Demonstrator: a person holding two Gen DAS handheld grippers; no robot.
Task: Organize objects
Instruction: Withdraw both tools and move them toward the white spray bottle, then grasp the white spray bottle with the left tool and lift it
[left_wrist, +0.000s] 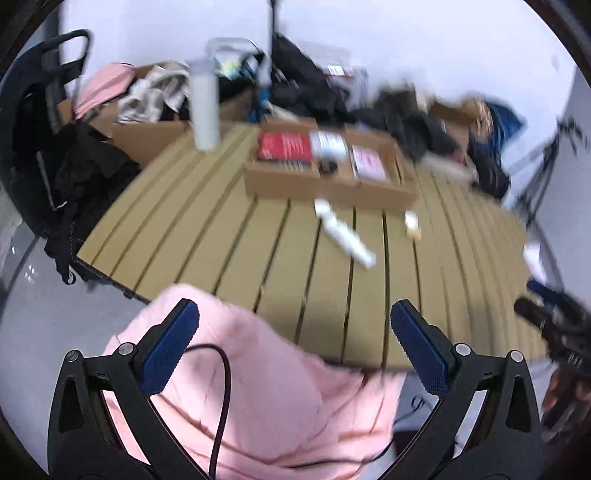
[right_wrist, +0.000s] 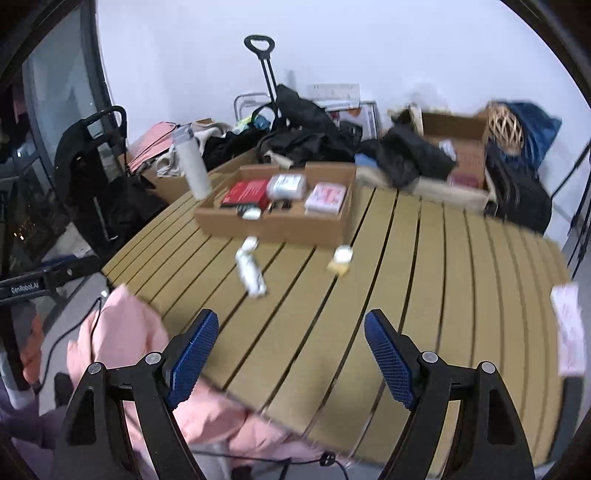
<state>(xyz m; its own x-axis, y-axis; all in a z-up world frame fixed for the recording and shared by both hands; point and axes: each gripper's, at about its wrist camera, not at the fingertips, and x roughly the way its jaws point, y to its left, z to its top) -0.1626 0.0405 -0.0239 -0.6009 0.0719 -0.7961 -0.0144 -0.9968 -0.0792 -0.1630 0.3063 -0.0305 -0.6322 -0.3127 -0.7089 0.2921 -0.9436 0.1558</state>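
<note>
Box (right_wrist: 275, 210) is sitting at the desk's (right_wrist: 424, 295) far side, holding a red pack (right_wrist: 246, 194), a clear case (right_wrist: 287, 185) and a pink pack (right_wrist: 327, 197). White tube (right_wrist: 250, 271) and a small piece (right_wrist: 341, 260) (blurred) are lying just before it. Left claw (left_wrist: 294, 345) and right claw (right_wrist: 290, 360) are both hanging spread wide, gripping nothing

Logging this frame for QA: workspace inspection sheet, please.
Surface: slatted table, mostly bare.
Job's things: cardboard tray holding a red box and small packs; white tube and small white item lie loose before it.
Clutter: white bottle upright; clothes and boxes behind.
Grippers: left gripper and right gripper open, empty.
Cables: black cable over pink cloth.
Surroundings: white wall, luggage trolley.
</note>
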